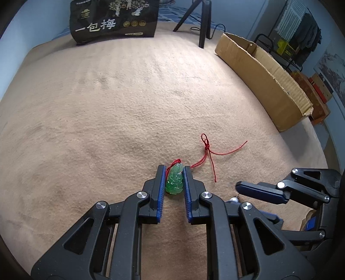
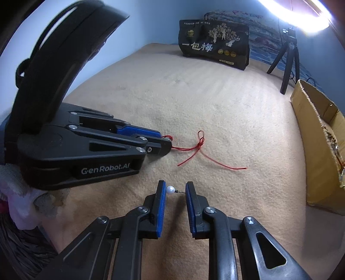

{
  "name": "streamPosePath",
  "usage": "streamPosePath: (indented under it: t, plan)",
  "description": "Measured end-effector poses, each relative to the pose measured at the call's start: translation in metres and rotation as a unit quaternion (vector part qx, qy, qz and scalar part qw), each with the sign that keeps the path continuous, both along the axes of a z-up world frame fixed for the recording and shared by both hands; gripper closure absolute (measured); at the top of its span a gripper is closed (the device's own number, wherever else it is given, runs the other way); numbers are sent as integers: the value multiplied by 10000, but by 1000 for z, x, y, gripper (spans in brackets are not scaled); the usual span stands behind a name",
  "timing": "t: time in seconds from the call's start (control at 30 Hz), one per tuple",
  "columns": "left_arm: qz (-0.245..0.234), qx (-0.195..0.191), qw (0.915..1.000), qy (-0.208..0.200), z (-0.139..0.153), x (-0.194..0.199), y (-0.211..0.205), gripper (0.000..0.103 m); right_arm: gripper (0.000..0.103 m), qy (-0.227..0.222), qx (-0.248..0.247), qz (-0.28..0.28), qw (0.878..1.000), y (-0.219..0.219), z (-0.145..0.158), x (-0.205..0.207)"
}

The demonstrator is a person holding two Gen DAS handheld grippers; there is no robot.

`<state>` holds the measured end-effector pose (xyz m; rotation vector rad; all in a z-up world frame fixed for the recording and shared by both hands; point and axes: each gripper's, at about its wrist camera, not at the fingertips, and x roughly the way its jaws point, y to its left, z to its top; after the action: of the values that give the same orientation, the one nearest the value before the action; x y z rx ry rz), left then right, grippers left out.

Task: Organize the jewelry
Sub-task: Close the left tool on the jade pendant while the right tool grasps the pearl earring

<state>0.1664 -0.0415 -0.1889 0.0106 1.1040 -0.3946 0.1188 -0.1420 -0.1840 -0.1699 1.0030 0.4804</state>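
The left gripper has its fingers set on either side of a green jade pendant, which lies on the beige blanket between the blue pads. The pads sit close against the pendant's flanks, but whether they actually pinch it cannot be told, since a sliver of gap shows on the left side. A red cord runs from the pendant's top, past the right finger, to a looped knot just beyond the pendant, and two loose ends trail away from that knot across the blanket.

The right gripper is spread apart and grips nothing. Between its fingers lies a pearl earring, the white bead touching or almost touching the left pad, its thin dark post pointing toward the right pad. In the right wrist view the earring sits nearer than the cord's knot, with the left gripper's body off to the pendant's side.

Farther from the pendant, a cardboard box stands along the blanket's right edge. At the far edge, well apart from the pendant, a black bag with white Chinese lettering stands upright, and a black tripod stands between the bag and the box.
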Motion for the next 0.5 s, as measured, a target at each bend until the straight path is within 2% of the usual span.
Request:
streamPosePath:
  t: [0.5]
  plan:
    - [185,-651,9970,-365,59,-8,9,88,86,-360,201,-407,9983,-31,42,-2]
